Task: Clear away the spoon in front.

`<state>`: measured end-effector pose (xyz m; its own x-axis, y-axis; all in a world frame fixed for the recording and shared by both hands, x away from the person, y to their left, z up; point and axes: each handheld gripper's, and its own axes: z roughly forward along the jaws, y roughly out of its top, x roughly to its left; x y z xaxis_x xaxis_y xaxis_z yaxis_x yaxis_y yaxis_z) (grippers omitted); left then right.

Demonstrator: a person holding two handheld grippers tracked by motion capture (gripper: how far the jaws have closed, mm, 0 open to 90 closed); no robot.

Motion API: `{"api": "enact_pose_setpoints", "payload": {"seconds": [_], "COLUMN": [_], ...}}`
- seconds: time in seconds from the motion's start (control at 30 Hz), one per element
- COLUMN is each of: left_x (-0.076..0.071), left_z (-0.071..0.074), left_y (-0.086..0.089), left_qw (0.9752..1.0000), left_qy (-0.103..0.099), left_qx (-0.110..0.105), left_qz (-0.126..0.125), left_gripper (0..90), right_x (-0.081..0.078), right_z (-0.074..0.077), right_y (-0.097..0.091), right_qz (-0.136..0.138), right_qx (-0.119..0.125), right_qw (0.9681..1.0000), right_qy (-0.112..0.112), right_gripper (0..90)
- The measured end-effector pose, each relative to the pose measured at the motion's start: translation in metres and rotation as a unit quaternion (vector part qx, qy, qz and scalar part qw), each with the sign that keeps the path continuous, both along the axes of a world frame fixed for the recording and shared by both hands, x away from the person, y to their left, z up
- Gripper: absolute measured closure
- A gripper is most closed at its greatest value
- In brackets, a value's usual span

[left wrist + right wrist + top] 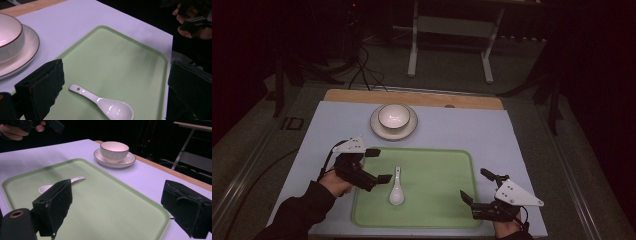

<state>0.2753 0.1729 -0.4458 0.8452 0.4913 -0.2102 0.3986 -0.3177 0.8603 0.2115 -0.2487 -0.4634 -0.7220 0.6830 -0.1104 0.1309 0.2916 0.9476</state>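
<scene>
Spoon lies on the green tray, left of its middle. Left tongs gape wide at the tray's left edge; right tongs gape wide at its right edge.

White spoon lies flat on green tray; bowl on saucer.

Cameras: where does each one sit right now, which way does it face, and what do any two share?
High view: above the person's side, looking forward and down on the green tray; both forearms and tools enter from below.
Left gripper view: on the left tool, looking between its open jaws across the spoon toward the right tool.
Right gripper view: on the right tool, jaws open, facing across the tray toward the bowl on its saucer.
Shared: every view shows the spoon and tray.
</scene>
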Motion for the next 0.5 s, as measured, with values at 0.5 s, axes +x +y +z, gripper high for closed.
{"api": "enact_pose_setpoints", "payload": {"seconds": [0.5], "left_x": [-0.023], "left_z": [-0.021], "left_y": [0.026], "left_qw": [0.9994], "left_qy": [0.0], "left_qx": [0.004], "left_qz": [0.035], "left_gripper": [0.4], "right_x": [0.0], "right_z": [0.0], "right_y": [-0.001], "right_qz": [0.001], "right_qx": [0.0], "right_qw": [1.0], "right_qy": [0.0], "right_gripper": [10.1]}}
